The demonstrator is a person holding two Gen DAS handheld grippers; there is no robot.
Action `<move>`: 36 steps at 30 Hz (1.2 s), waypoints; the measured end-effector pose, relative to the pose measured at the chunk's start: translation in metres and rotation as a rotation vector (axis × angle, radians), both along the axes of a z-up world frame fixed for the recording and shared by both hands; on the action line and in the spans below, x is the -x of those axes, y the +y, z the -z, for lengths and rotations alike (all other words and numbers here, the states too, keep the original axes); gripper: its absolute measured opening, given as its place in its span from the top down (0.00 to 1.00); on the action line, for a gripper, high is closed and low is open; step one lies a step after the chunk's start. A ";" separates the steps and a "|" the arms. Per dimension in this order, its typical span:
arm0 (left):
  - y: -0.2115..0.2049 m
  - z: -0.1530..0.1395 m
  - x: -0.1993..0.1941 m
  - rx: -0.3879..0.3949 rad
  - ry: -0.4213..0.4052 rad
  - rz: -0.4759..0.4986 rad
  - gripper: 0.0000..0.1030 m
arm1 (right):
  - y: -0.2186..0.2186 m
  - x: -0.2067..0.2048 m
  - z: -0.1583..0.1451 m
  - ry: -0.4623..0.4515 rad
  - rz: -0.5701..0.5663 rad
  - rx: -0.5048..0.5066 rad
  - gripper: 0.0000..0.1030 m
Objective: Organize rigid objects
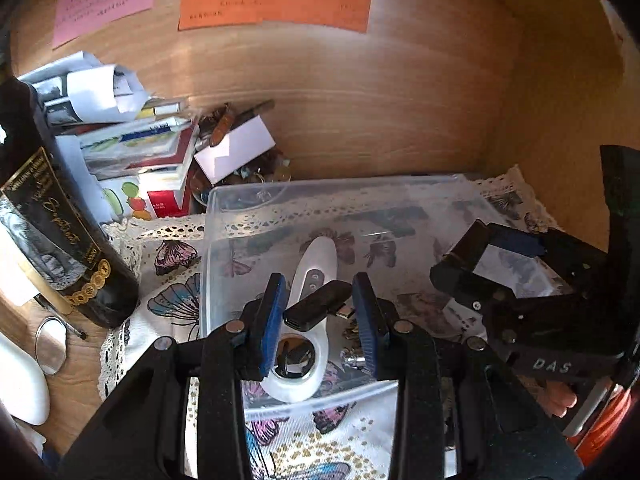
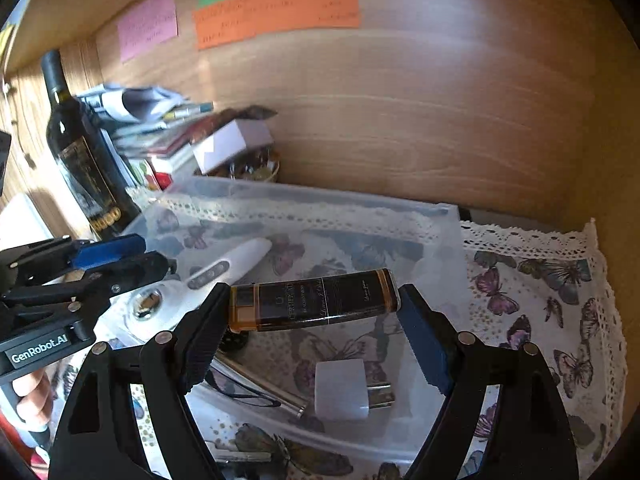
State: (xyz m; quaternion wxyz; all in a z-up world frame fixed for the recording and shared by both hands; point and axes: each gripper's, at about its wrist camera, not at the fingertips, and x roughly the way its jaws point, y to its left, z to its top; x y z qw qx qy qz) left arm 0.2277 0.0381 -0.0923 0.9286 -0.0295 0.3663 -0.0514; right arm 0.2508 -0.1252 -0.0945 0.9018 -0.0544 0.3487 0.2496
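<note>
A clear plastic bin [image 1: 208,240] sits on a butterfly-print cloth. My left gripper [image 1: 320,312] is shut on a small black adapter [image 1: 316,306] and holds it over the bin, above a white handheld device [image 1: 310,276]. My right gripper [image 2: 316,312] is shut on a dark brown box with gold print [image 2: 316,300] and holds it over the same bin [image 2: 452,240]. Below it in the bin lie a white plug adapter [image 2: 340,390], a metal pen [image 2: 264,388] and the white device [image 2: 236,262]. The right gripper also shows in the left wrist view [image 1: 472,256].
A dark wine bottle [image 1: 52,216] stands left of the bin. Stacked books and papers [image 1: 132,148] and a bowl of trinkets [image 1: 248,172] sit behind. A small round mirror [image 1: 50,344] lies on the shelf. Coloured notes [image 1: 276,4] hang on the wooden back wall.
</note>
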 end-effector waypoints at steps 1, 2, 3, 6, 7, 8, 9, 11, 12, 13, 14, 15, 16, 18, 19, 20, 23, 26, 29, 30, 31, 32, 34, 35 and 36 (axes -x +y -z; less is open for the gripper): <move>0.000 0.003 -0.002 -0.001 0.007 -0.003 0.67 | 0.002 0.000 0.002 0.002 -0.002 0.007 0.21; 0.001 0.005 -0.004 -0.001 0.010 -0.005 0.67 | 0.003 -0.001 0.004 0.003 -0.004 0.013 0.21; 0.001 0.008 -0.006 -0.002 0.016 -0.010 0.67 | 0.004 -0.002 0.004 0.004 -0.003 0.015 0.21; 0.003 0.011 -0.009 -0.008 0.023 -0.020 0.67 | 0.007 -0.002 0.007 0.002 -0.004 0.031 0.21; 0.004 0.011 -0.009 -0.009 0.022 -0.026 0.67 | 0.007 -0.002 0.007 0.002 -0.005 0.033 0.21; 0.004 0.011 -0.008 -0.013 0.016 -0.035 0.67 | 0.007 -0.001 0.006 -0.001 -0.004 0.035 0.21; 0.004 0.010 -0.008 -0.016 0.014 -0.036 0.67 | 0.008 -0.001 0.006 -0.004 -0.003 0.037 0.20; 0.004 0.007 -0.005 -0.020 0.007 -0.039 0.65 | 0.007 0.001 0.003 -0.011 -0.004 0.039 0.19; 0.004 0.006 -0.004 -0.021 0.003 -0.039 0.65 | 0.007 0.001 0.002 -0.013 -0.006 0.038 0.19; 0.004 0.003 -0.001 -0.022 -0.003 -0.040 0.63 | 0.006 0.003 0.000 -0.018 -0.007 0.037 0.18; 0.005 -0.001 0.003 -0.024 -0.011 -0.043 0.59 | 0.006 0.004 -0.002 -0.023 -0.006 0.036 0.18; 0.005 -0.004 0.006 -0.025 -0.019 -0.045 0.57 | 0.004 0.006 -0.005 -0.031 -0.006 0.033 0.18; 0.005 -0.009 0.012 -0.027 -0.036 -0.049 0.51 | 0.003 0.009 -0.008 -0.036 -0.006 0.028 0.18; 0.007 -0.017 0.021 -0.036 -0.068 -0.058 0.42 | -0.002 0.015 -0.016 -0.048 -0.010 0.015 0.17; 0.007 -0.022 0.028 -0.043 -0.090 -0.063 0.37 | -0.004 0.018 -0.020 -0.056 -0.010 0.007 0.15; 0.007 -0.026 0.033 -0.047 -0.104 -0.068 0.33 | -0.006 0.022 -0.023 -0.063 -0.011 0.000 0.14; 0.009 -0.034 0.050 -0.043 -0.129 -0.068 0.20 | -0.016 0.038 -0.036 -0.097 -0.013 -0.020 0.12; 0.010 -0.038 0.065 -0.046 -0.144 -0.063 0.15 | -0.022 0.051 -0.041 -0.115 -0.017 -0.025 0.09; 0.007 -0.036 0.077 -0.072 -0.152 -0.057 0.14 | -0.027 0.067 -0.038 -0.122 -0.034 -0.011 0.07; 0.007 -0.035 0.083 -0.081 -0.154 -0.051 0.13 | -0.027 0.071 -0.035 -0.120 -0.039 -0.003 0.07; 0.007 -0.032 0.088 -0.090 -0.154 -0.046 0.13 | -0.027 0.075 -0.032 -0.114 -0.043 0.005 0.07; 0.006 -0.029 0.091 -0.096 -0.151 -0.041 0.13 | -0.027 0.077 -0.029 -0.108 -0.046 0.010 0.07; 0.006 -0.024 0.098 -0.104 -0.140 -0.031 0.13 | -0.027 0.083 -0.019 -0.079 -0.064 0.017 0.07; 0.006 -0.019 0.102 -0.109 -0.129 -0.026 0.13 | -0.027 0.085 -0.013 -0.060 -0.073 0.021 0.07; 0.007 -0.016 0.104 -0.110 -0.120 -0.023 0.13 | -0.026 0.086 -0.008 -0.040 -0.083 0.025 0.07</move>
